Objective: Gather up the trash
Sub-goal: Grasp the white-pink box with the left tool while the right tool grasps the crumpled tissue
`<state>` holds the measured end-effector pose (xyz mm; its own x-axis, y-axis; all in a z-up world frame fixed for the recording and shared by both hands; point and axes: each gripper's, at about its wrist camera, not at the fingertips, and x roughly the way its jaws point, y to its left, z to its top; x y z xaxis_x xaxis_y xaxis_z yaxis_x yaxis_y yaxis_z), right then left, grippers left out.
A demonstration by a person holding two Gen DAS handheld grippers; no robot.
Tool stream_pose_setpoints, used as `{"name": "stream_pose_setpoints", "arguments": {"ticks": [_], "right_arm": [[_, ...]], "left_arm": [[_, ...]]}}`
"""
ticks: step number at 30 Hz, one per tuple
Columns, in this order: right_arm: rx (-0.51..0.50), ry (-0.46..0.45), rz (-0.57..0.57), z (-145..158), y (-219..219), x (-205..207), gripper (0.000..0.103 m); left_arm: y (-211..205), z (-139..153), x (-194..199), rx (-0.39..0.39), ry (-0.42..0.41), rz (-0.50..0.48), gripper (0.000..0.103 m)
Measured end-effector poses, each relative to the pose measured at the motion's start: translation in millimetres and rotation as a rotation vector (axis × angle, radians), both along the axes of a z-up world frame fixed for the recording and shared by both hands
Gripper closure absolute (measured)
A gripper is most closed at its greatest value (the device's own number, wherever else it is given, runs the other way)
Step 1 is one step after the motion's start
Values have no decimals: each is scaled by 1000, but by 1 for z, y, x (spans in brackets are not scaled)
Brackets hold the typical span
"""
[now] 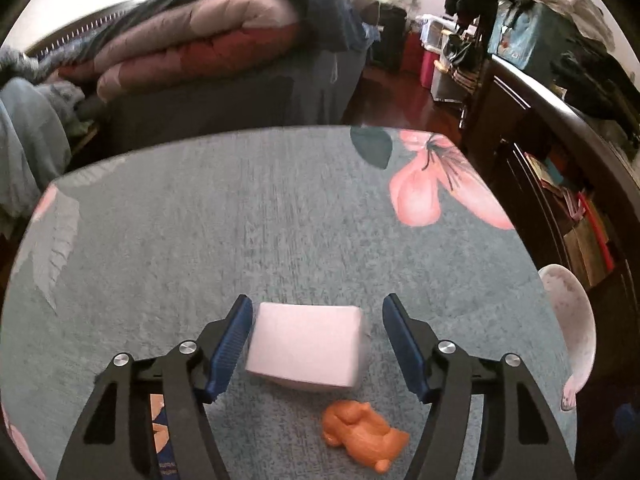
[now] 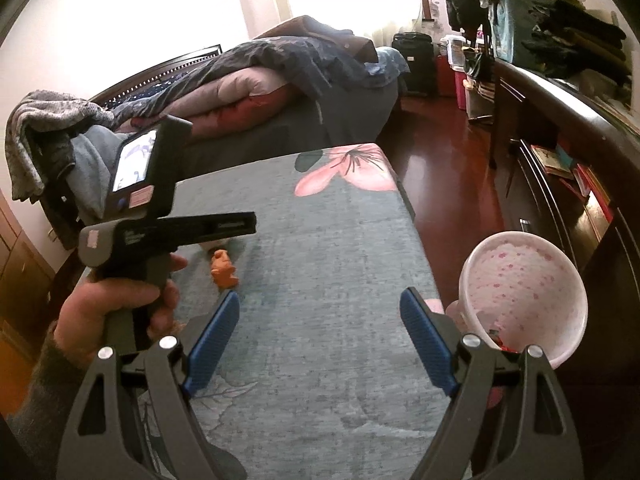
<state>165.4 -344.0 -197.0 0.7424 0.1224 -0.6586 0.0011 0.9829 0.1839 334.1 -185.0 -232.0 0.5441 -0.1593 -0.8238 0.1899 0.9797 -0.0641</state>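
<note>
Jaws wide apart on the left gripper [image 1: 318, 344], one on each side of a white packet [image 1: 306, 346], not squeezing it yet. Looks like a soft pack, maybe tissues, lying flat on the table [image 1: 240, 220]. Just in front of it, nearer the camera, a small orange toy [image 1: 362, 434], lying on its side. Hard to say if that counts as trash.

Jaws wide apart too on the right gripper [image 2: 320, 340], holding nothing, up over the gray cloth with the pink flower [image 2: 344, 174]. Off the right edge of the table, a white bin [image 2: 524, 292] with pink dots. A few bits show at the bottom, so maybe some trash is in already.

Still to do: pinch the packet, lift it, drop it in the bin. Looks like about the middle of the job.
</note>
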Motion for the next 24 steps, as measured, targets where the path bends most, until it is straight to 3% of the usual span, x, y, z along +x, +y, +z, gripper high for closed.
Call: {"name": "stream_pose_setpoints", "arguments": {"ticks": [2, 3, 13, 24], "right_arm": [[4, 2, 4, 0, 1, 0, 20], [7, 3, 5, 0, 1, 0, 20], [28, 25, 39, -2, 12, 1, 20], [48, 88, 233, -18, 81, 9, 20]], "left_arm": [[-2, -1, -2, 22, -8, -2, 51], [-4, -1, -3, 34, -14, -12, 52], [17, 22, -14, -36, -71, -2, 53], [82, 61, -45, -63, -161, 84, 52]]}}
